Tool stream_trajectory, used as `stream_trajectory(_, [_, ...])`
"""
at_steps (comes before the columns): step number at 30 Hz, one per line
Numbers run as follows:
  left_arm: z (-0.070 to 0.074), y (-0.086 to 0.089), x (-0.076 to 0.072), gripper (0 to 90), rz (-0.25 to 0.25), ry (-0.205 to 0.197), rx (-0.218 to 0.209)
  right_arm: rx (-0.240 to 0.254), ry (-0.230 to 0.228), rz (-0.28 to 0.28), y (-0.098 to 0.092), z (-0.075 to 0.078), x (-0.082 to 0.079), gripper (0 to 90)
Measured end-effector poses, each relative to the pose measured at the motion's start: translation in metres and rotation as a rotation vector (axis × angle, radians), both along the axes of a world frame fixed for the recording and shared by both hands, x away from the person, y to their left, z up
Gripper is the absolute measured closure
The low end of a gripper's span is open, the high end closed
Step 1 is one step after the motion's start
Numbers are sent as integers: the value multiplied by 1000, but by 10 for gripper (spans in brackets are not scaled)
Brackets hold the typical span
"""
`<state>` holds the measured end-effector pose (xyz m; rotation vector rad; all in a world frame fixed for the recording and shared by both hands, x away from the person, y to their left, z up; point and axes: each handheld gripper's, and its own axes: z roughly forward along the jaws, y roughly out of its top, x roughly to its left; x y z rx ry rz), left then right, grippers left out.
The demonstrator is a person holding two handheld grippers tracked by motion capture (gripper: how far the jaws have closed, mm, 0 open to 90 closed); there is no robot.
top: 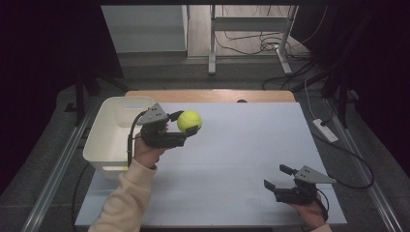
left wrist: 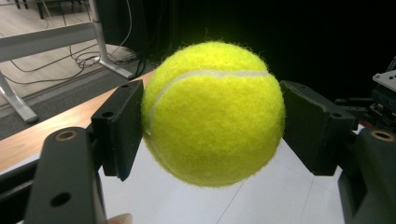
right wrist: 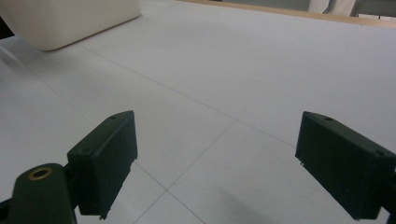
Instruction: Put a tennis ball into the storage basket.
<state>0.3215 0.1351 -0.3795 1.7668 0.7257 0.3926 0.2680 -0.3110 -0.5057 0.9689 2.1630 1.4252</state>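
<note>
Left gripper [top: 186,123] clamped on the tennis ball [top: 189,121], both black pads pressed flat against opposite sides, with the ball lifted clear of the table [top: 251,145]. Seen close in the left gripper view: tennis ball [left wrist: 213,112] round, fuzzy yellow felt with a curved white seam, bulging past the pads above and below; fingers [left wrist: 119,128] of matte black plastic, blocky, with small screw holes.

Right gripper [top: 279,176] spread wide, nothing between the jaws, just above the table near its front edge, well apart from the ball. In the right gripper view, right gripper [right wrist: 215,163] above smooth pale-grey table [right wrist: 261,70] crossed by thin seam lines.

Just beside the left gripper, on the side away from the ball: a white bin [top: 104,133], plastic, rounded corners, open-topped. Same white bin [right wrist: 70,21] far ahead of the right jaws.
</note>
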Motion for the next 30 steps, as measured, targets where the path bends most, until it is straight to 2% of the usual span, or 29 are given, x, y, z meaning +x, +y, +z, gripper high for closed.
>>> stream_trajectory(30, [1,28,4,274,84,2,2,1,-1,-1,0,0,0,127])
